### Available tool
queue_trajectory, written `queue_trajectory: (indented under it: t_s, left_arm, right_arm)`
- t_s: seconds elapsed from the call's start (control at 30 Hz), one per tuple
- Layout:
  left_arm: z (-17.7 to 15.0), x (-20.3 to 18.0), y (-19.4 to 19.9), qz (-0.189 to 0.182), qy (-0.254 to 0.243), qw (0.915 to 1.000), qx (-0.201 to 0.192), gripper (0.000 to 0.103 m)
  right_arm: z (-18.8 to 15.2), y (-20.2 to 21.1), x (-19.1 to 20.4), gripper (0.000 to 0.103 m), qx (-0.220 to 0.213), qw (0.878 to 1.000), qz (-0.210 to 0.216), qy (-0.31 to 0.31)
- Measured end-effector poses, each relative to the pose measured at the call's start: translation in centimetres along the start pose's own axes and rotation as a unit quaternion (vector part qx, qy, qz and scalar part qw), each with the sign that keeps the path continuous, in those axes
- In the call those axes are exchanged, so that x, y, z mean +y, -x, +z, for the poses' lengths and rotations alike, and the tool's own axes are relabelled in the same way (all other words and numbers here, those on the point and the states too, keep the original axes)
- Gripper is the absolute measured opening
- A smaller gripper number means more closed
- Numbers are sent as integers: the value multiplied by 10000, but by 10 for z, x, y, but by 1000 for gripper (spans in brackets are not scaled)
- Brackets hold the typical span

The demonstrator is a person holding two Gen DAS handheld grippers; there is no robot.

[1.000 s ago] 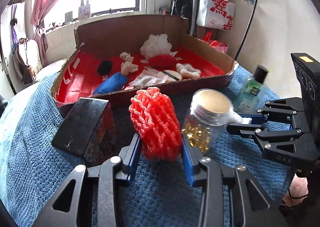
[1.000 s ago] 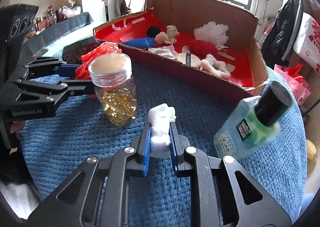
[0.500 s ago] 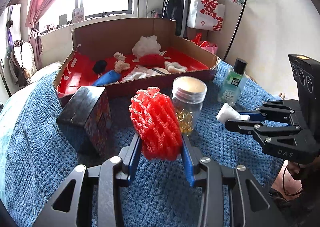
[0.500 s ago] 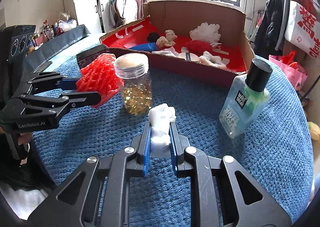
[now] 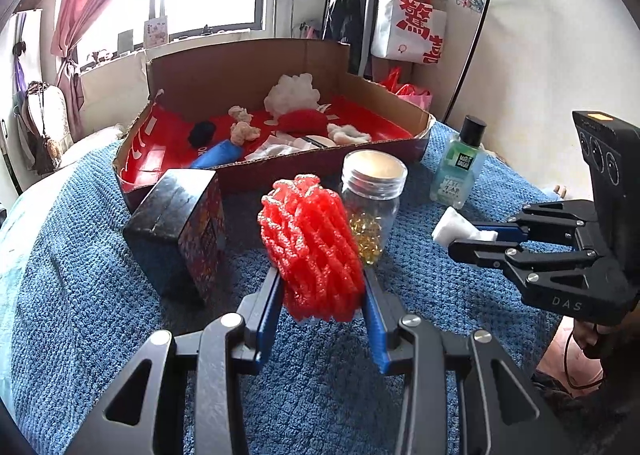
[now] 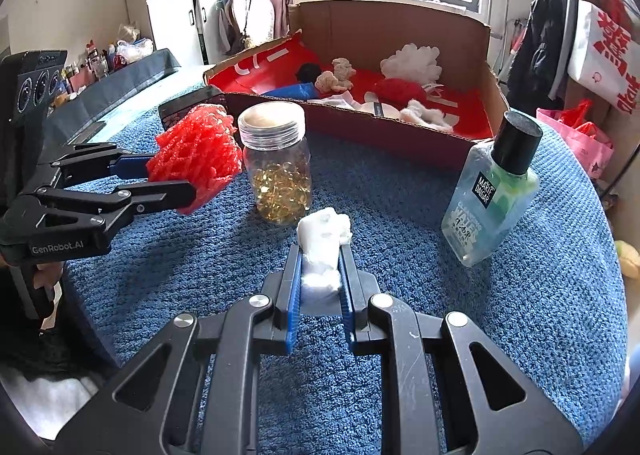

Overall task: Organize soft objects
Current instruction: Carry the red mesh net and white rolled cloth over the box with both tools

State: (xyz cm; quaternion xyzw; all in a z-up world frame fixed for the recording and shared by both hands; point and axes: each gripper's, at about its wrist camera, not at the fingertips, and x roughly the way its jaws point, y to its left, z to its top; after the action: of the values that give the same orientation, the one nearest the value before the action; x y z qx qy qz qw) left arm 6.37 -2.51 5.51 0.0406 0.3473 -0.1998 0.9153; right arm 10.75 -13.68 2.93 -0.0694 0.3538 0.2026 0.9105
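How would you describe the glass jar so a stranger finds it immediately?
On the blue blanket, just before the cardboard box, stands the glass jar. Unlike the green-tinted bottle beside it, it is clear, wide-lidded and holds golden capsules.

Both grippers are black linkages with silver screws and blue pads; the left gripper reads "GenRobot.AI".
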Motion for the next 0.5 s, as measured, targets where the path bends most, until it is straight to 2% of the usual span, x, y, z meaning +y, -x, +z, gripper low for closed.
queue_trajectory:
  t_s: [0.27,0.5]
  left_arm:
    - [-10,5,11,-3,47,10000,32,41]
    - [-20,23,30,29,241,9997,65,41]
  right_arm:
    - [-10,4,-8,16,56,9998,-54,-162]
    - [-20,12,-30,16,88,9985,-281,-467]
